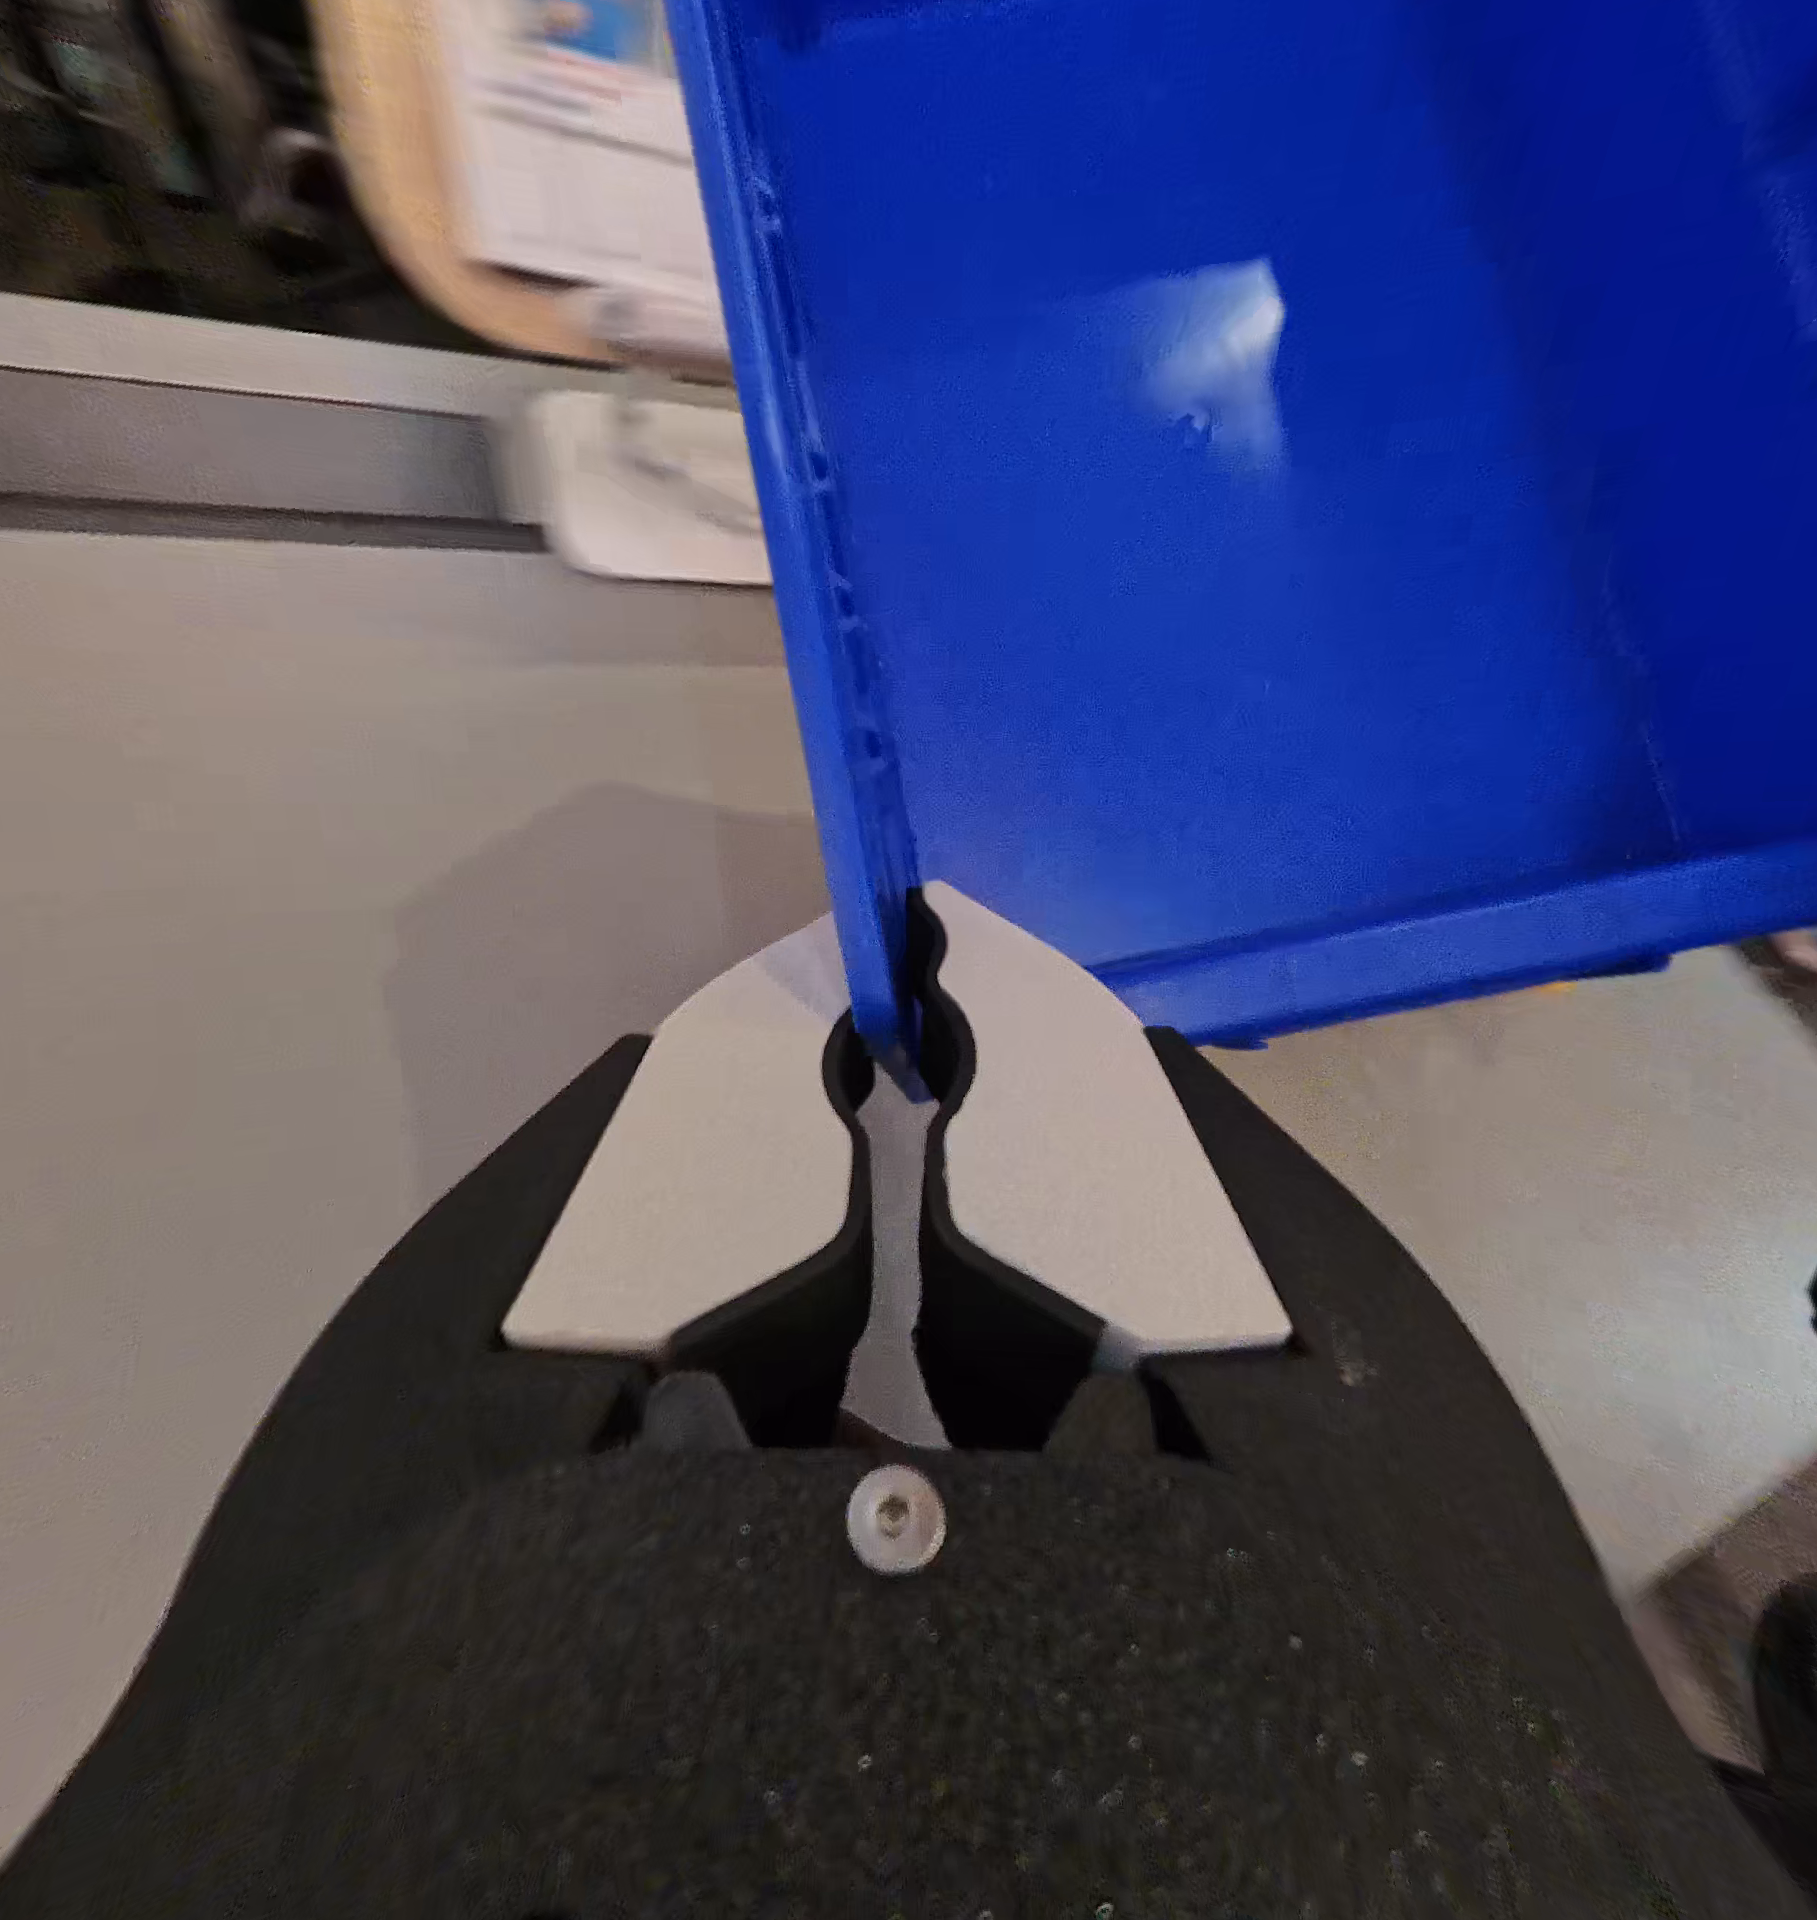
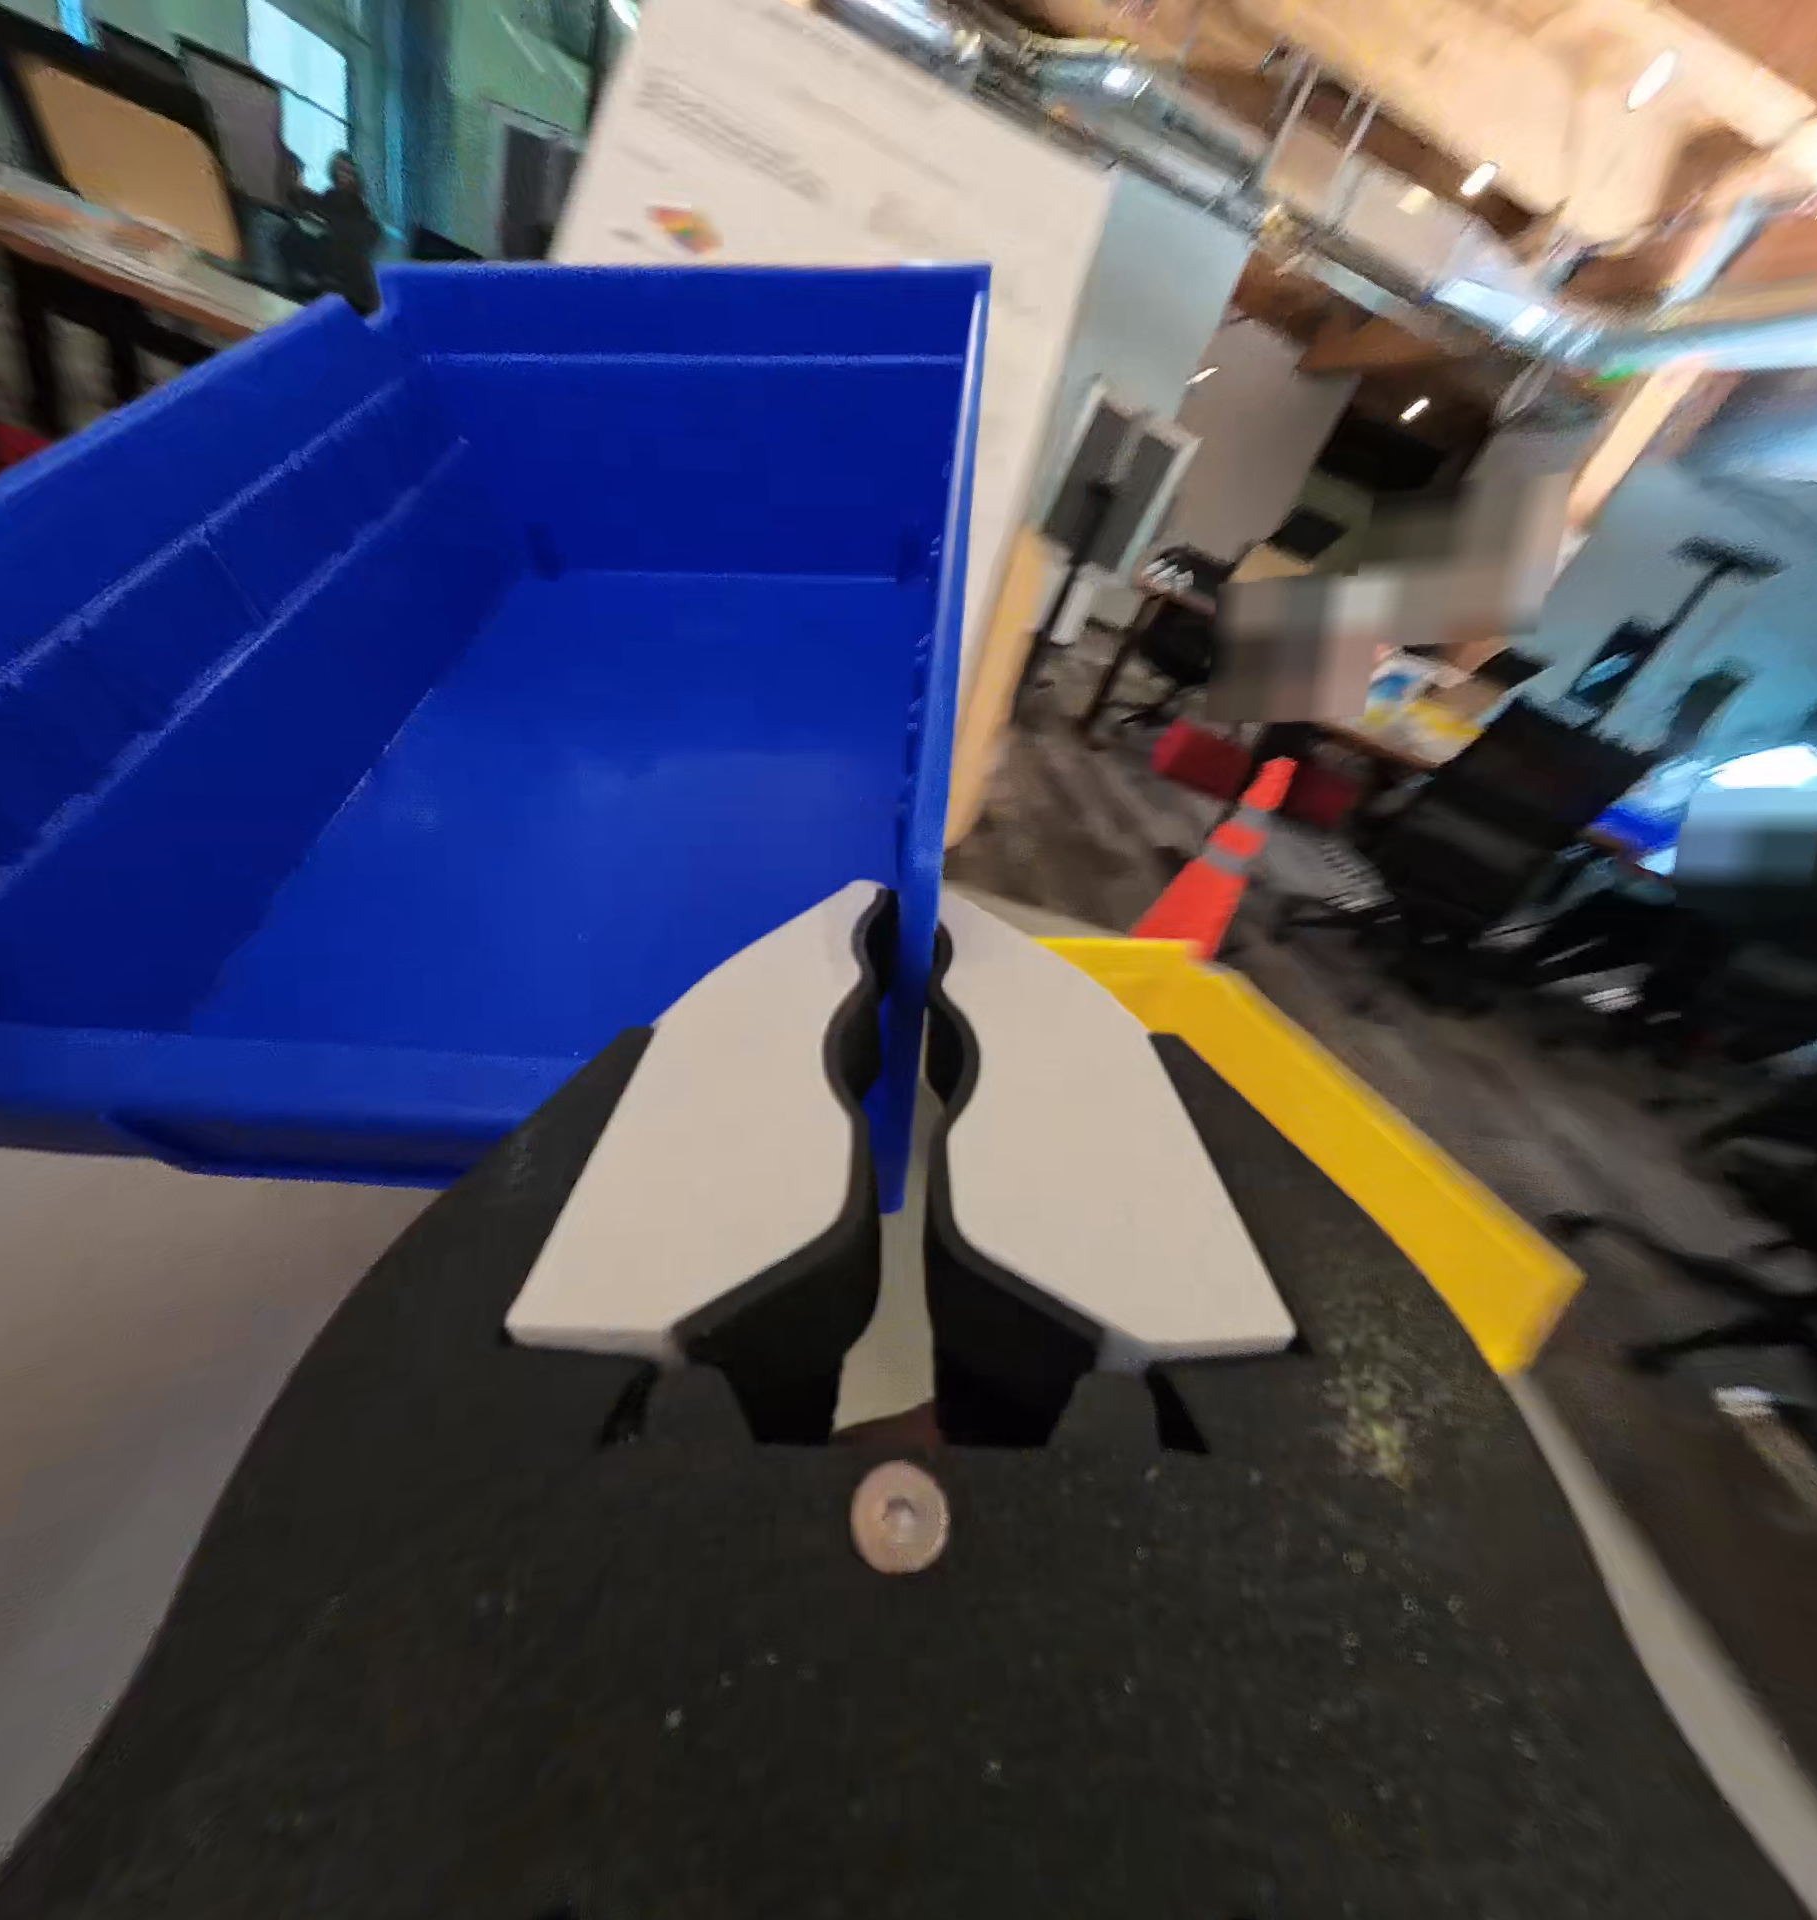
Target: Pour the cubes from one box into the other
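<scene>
Both tools, left tool [image 1: 909, 997] and right tool [image 2: 914, 997], pinch opposite walls of your blue box [image 2: 530, 748], lifted off the desk [image 1: 260, 831]. Rigid, smooth, seemingly empty: grip walls near the rim.

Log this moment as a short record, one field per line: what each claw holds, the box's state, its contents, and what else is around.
left claw: shut on the left side wall of the blue box
right claw: shut on the box's right side wall
box state: lifted off the pale table and tilted
box contents: no cubes visible inside
second box: only a yellow edge shows, beyond the right claw
cubes: none in view
background: orange traffic cone on the floor, blurred
</scene>
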Demonstrator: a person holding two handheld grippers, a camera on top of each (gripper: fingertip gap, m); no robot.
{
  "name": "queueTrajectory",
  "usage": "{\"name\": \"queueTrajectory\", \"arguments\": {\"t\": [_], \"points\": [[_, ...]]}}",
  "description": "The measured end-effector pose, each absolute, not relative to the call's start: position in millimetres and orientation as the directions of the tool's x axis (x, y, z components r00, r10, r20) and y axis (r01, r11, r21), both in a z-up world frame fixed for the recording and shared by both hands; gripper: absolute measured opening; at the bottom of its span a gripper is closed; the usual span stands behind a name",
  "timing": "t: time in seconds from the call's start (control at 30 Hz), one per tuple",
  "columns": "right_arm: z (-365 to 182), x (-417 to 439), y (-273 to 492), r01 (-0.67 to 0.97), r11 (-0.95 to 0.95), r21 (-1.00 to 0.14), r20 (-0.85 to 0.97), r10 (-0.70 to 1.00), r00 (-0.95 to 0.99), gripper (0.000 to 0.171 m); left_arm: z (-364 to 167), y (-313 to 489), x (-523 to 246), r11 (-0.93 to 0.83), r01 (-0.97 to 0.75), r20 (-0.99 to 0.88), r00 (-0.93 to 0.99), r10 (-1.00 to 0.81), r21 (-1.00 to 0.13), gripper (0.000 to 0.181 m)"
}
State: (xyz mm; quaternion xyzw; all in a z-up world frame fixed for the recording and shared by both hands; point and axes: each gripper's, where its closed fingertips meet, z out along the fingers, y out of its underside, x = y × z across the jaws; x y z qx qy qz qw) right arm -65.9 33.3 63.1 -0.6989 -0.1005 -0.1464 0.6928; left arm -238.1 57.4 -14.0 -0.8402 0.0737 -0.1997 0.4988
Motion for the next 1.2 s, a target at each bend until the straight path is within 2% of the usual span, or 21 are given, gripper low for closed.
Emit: {"name": "queueTrajectory", "arguments": {"t": [0.13, 0.27, 0.57, 0.73, 0.8, 0.83, 0.87, 0.9, 1.03, 1.13, 1.2], "points": [[-6.5, -176.3, 40.3, 0.188, -0.087, -0.978, 0.177, 0.121, 0.977, 0.003, -45.2, 35.0, -362.3, -0.475, 0.1, 0.166, 0.981, -0.099, -0.874, 0.002], [-55.4, -249.5, 44.7, 0.178, -0.159, -0.971, 0.144, 0.207, 0.968, 0.004, -80.9, 27.6, -438.6, -0.479, 0.149, 0.149, 0.988, 0.038, -0.865, 0.002], [-126.3, -306.4, 66.0, 0.144, -0.467, -0.872, -0.013, 0.318, 0.948, 0.005, -121.0, 53.5, -497.7, -0.51, 0.108, 0.075, 0.994, 0.086, -0.854, 0.003], [-128.4, -319.6, 63.5, 0.078, -0.498, -0.864, -0.127, 0.366, 0.922, 0.009, -129.3, 54.5, -508.2, -0.5, 0.177, 0.154, 0.984, 0.088, -0.848, 0.004], [-128.3, -323.6, 58.5, 0.108, -0.492, -0.864, -0.12, 0.41, 0.904, 0.011, -129.2, 53.3, -511.3, -0.503, 0.181, 0.159, 0.984, 0.086, -0.845, 0.006], [-128.5, -323.2, 53.5, 0.147, -0.496, -0.856, -0.104, 0.443, 0.89, 0.014, -128.0, 52.1, -509.9, -0.509, 0.2, 0.189, 0.979, 0.075, -0.837, 0.012], [-123.0, -318.8, 48.9, 0.177, -0.476, -0.861, -0.082, 0.475, 0.876, 0.026, -124.6, 49.6, -509.3, -0.508, 0.235, 0.231, 0.97, 0.072, -0.829, 0.024], [-111.5, -310.5, 44.5, 0.201, -0.433, -0.879, -0.052, 0.505, 0.861, 0.031, -118.6, 45.6, -508.6, -0.498, 0.27, 0.275, 0.959, 0.065, -0.824, 0.03], [-40.0, -253.0, 16.3, 0.152, -0.321, -0.935, -0.111, 0.673, 0.732, 0.034, -88.6, 18.5, -503.9, -0.418, 0.349, 0.377, 0.926, 0.014, -0.839, 0.042], [-1.1, -147.9, 23.1, 0.098, -0.276, -0.956, -0.106, 0.638, 0.763, 0.038, -85.6, -2.9, -493.4, -0.404, 0.352, 0.387, 0.922, -0.006, -0.844, 0.045], [4.6, -63.4, 32.5, 0.13, -0.24, -0.962, -0.03, 0.565, 0.824, 0.04, -85.5, -11.0, -483.8, -0.4, 0.355, 0.387, 0.922, -0.001, -0.845, 0.045]]}}
